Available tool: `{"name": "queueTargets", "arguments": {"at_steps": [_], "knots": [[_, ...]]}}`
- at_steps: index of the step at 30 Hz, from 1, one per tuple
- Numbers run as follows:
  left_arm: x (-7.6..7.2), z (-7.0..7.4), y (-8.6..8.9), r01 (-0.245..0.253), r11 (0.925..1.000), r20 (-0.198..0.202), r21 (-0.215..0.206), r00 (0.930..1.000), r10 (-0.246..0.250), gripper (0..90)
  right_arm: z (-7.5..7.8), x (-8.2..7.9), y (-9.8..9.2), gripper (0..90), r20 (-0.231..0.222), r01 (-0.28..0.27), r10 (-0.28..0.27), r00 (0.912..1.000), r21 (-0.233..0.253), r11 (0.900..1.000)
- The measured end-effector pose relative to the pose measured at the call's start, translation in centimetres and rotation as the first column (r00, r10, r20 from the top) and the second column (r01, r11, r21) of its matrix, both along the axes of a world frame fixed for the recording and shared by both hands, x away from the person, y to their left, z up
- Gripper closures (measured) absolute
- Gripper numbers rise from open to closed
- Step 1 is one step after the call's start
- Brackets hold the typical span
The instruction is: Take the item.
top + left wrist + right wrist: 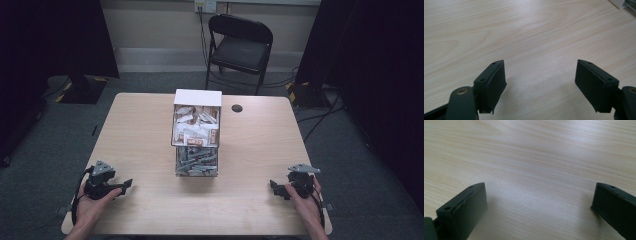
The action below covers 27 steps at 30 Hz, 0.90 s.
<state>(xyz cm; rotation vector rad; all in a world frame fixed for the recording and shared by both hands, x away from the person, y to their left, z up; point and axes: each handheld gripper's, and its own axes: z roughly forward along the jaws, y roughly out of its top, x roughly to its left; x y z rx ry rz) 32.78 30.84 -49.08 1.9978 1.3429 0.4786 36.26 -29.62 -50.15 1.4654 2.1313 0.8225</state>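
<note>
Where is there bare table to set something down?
Bare wood lies left and right of the white box and the clear bin, and along the near edge between the left gripper and right gripper. Only the centre is crowded; a small dark disc sits far right.

The left gripper (125, 185) rests low at the near left, held in the person's left hand (95, 200), its jaws pointing inward to the right; in the left gripper view (540, 85) the jaws stand wide apart with nothing between them; the right gripper (274, 187) sits at the near right in the right hand (306, 200), pointing left; its jaws (536, 210) likewise gape, empty.
</note>
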Motion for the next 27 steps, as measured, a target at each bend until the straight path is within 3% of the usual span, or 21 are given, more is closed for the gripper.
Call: {"name": "queueTargets", "arguments": {"at_steps": [9,16,23,27], "knots": [[-0.2,0.7,-0.4,0.033,0.9962,0.005,-0.080,0.9995,-0.032,28.5,0.0,0.0,0.0,0.0,0.000,0.000,0.000,1.0000,0.000,1.000],[-0.4,1.3,-0.6,0.057,0.9936,0.025,-0.097,0.9982,-0.055,31.2,0.0,0.0,0.0,0.0,0.000,0.000,0.000,1.0000,0.000,1.000],[-0.6,2.1,-0.9,0.088,0.9846,0.041,-0.151,0.9957,-0.083,34.3,0.0,0.0,0.0,0.0,0.000,0.000,0.000,1.0000,0.000,1.000],[-0.7,2.6,-1.3,0.118,0.9821,0.055,-0.147,0.9923,-0.111,35.9,0.0,0.0,0.0,0.0,0.000,0.000,0.000,1.0000,0.000,1.000]]}}
